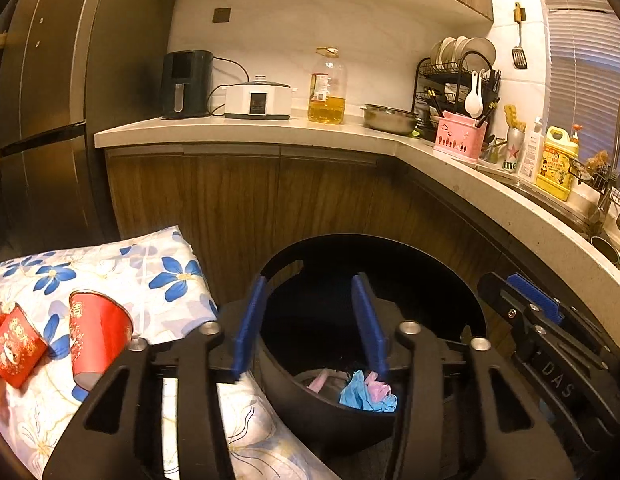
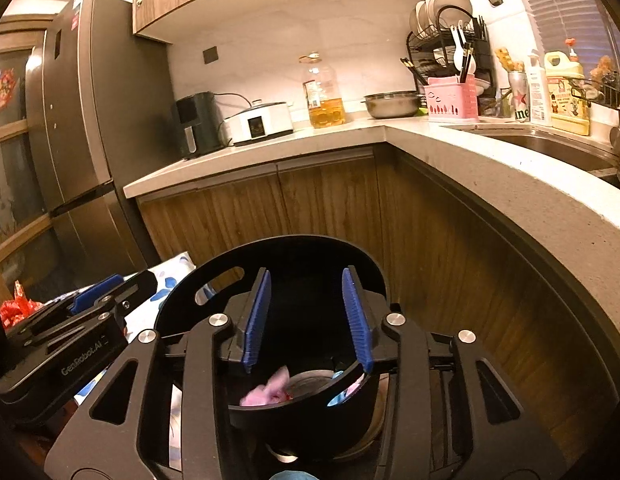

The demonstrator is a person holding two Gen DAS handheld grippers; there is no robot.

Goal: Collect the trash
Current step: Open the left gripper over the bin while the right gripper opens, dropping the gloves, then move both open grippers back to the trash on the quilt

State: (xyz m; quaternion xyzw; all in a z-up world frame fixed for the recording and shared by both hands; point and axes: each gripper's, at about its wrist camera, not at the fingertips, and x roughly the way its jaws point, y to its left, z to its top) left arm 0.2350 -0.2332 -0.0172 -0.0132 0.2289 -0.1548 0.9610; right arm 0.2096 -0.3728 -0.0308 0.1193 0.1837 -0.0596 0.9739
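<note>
A black trash bin [image 1: 369, 242] stands below me against the wooden cabinets, its mouth facing up. Crumpled blue trash [image 1: 363, 397] and pink trash [image 2: 270, 390] lie at its bottom. My left gripper [image 1: 310, 322] hangs over the bin's left side, open, with nothing between its blue pads. My right gripper [image 2: 307, 316] hangs over the bin [image 2: 310, 241] too, open and empty. Two red paper cups [image 1: 96, 336] lie tipped on a floral cloth [image 1: 162, 268] left of the bin. Red wrappers [image 2: 18, 308] show at the far left in the right wrist view.
An L-shaped counter [image 1: 238, 130] runs behind and to the right, bearing an air fryer [image 1: 186, 84], a cooker, an oil bottle [image 1: 327, 88], a steel bowl, a dish rack and a sink [image 2: 549, 148]. A tall fridge [image 2: 82, 120] stands at the left.
</note>
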